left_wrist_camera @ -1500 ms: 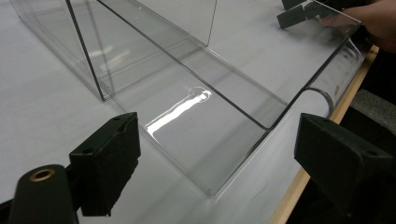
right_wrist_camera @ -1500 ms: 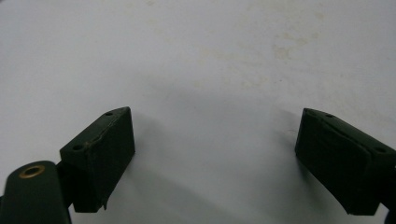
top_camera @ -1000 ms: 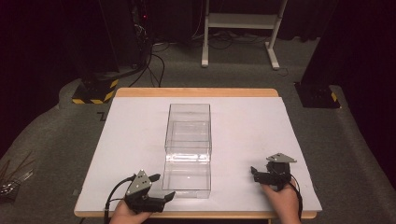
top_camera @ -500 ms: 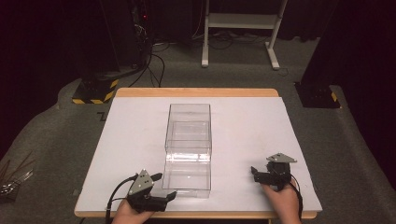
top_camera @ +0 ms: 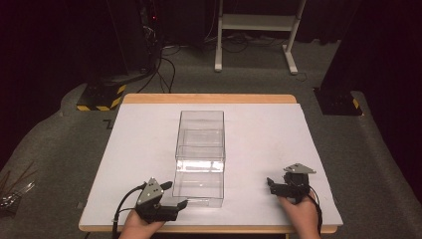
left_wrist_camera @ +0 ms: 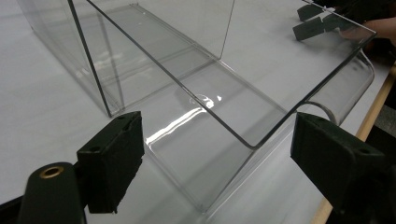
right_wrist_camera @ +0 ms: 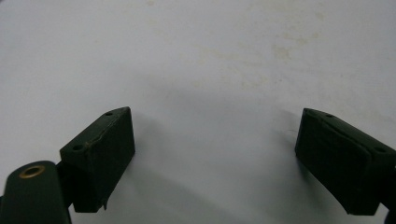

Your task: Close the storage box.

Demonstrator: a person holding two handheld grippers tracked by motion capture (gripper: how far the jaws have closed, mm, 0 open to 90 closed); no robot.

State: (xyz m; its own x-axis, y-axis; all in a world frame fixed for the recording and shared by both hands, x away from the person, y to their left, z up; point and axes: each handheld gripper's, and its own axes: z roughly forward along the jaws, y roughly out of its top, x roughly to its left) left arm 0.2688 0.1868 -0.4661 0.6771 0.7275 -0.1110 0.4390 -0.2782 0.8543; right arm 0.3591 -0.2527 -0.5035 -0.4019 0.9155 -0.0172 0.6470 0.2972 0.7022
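A long clear plastic box (top_camera: 200,149) stands open-topped in the middle of the white table (top_camera: 139,149), its near end low and curved. My left gripper (top_camera: 176,194) is open just left of that near end. In the left gripper view its jaws (left_wrist_camera: 219,158) stand wide apart with the box's near corner (left_wrist_camera: 247,140) in front of them, not touching. My right gripper (top_camera: 270,185) rests near the front right of the table, open, well clear of the box. In the right gripper view the right gripper (right_wrist_camera: 215,158) has only bare white table between its jaws. The right gripper (left_wrist_camera: 317,21) is also seen beyond the box.
The table's wooden front edge (top_camera: 209,230) runs just behind both hands. On the grey floor beyond are a black base with yellow-black stripes (top_camera: 99,97), cables (top_camera: 164,64) and a white frame's legs (top_camera: 254,30). Thin metal rods (top_camera: 12,191) lie on the floor at left.
My left gripper has edged slightly right, toward the near end of the box. The right gripper and the box have stayed put.
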